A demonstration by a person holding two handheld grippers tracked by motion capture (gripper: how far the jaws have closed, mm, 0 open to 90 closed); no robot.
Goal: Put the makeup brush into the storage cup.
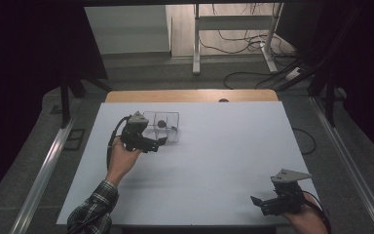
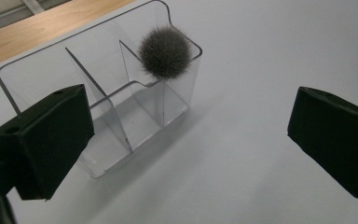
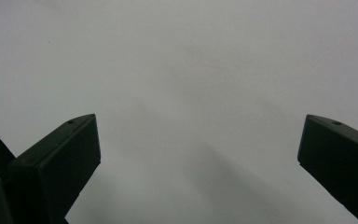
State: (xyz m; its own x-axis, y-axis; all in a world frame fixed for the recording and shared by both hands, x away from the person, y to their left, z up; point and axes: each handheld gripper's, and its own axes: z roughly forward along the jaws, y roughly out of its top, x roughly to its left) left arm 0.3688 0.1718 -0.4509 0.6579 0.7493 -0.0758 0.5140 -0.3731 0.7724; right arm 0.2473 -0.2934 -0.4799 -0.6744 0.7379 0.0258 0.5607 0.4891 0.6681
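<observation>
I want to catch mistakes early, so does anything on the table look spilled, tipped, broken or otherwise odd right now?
Nothing stands out. The clear divided organizer stands upright on the white table, with the grey fuzzy ball inside one of its compartments. The left gripper is open beside it, and the right gripper is open over bare table.

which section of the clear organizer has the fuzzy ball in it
The end section farthest from the left tongs: the grey pompom sits there in the clear organizer. The other sections hold nothing.

A grey pom-pom sits in a clear organiser on white table.
</observation>
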